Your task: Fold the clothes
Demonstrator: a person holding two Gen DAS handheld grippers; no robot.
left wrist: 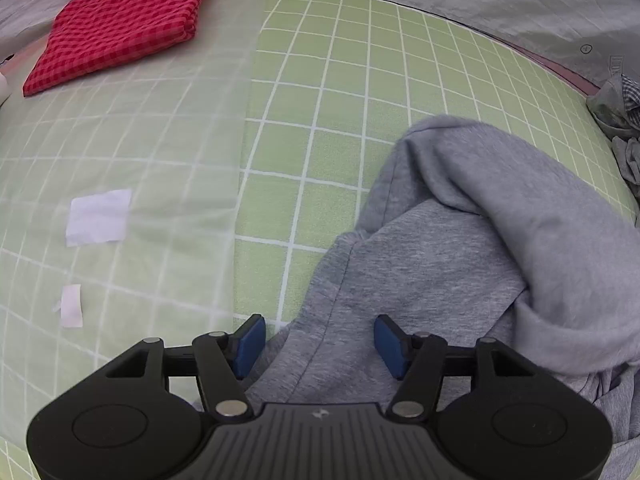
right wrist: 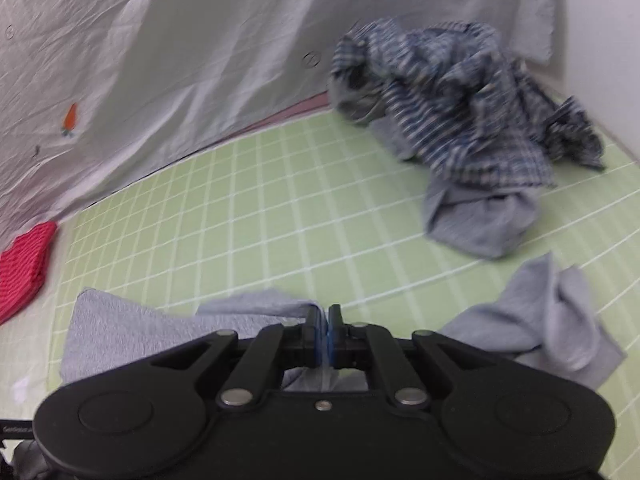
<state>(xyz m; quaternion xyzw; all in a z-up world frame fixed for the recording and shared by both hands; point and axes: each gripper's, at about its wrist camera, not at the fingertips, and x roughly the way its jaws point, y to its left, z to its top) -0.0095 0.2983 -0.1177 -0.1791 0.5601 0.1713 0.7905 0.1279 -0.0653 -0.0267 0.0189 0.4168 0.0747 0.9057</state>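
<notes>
A grey sweatshirt point(left wrist: 460, 248) lies partly bunched on the green checked sheet point(left wrist: 320, 120), with one part draped over another. My left gripper point(left wrist: 320, 346) is open just above its near edge, with the blue pads on either side of the cloth. My right gripper point(right wrist: 325, 322) is shut on a fold of the same grey sweatshirt point(right wrist: 120, 320), whose sleeve point(right wrist: 548, 320) trails to the right.
A folded red checked garment point(left wrist: 120, 28) lies at the far left, also in the right wrist view point(right wrist: 24, 268). A crumpled blue plaid shirt point(right wrist: 460, 108) on grey cloth sits at the far right. A white sheet point(right wrist: 160, 72) hangs behind. White paper scraps point(left wrist: 98, 218) lie at the left.
</notes>
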